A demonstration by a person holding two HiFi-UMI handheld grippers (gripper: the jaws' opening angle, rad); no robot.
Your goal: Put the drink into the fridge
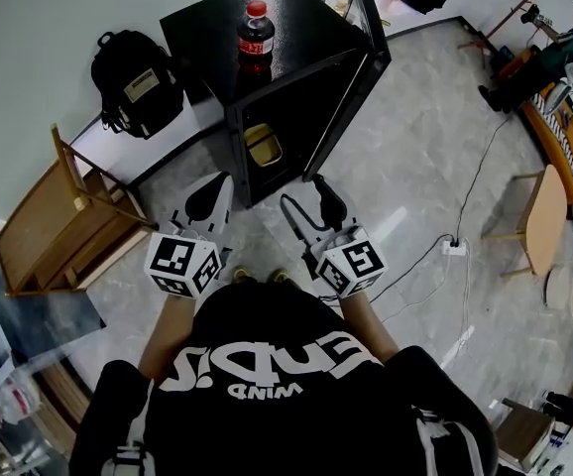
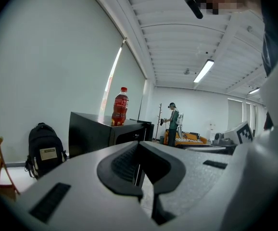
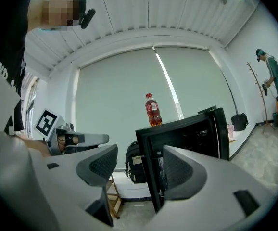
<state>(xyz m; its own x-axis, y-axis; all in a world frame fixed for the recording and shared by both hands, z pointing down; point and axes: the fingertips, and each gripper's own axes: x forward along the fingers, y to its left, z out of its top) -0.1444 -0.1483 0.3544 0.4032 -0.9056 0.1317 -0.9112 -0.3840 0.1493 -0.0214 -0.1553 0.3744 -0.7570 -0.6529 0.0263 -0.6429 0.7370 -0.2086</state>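
Black fridge point(image 1: 301, 18) sits upper centre of the head view, its door point(image 1: 354, 92) swung open toward the right of the frame. The drink point(image 1: 256, 36), a red-capped bottle w/ dark liquid, stands upright on top of the fridge near the upper left edge of its roof, not inside. Neither gripper touches it.

Your right gripper point(image 1: 308, 202) is at frame centre, just below the fridge opening. In the right gripper view its jaws stand wide apart, w/ nothing between the pads point(image 3: 102, 164); only the fridge front shows through the gap. It holds nothing.

Your left gripper point(image 1: 212, 192) is beside it, left of centre. In the left gripper view its jaws are closed together, tips meeting, nothing caught between them.

A yellowish item point(image 1: 263, 145) lies inside the fridge; can't tell what it is.
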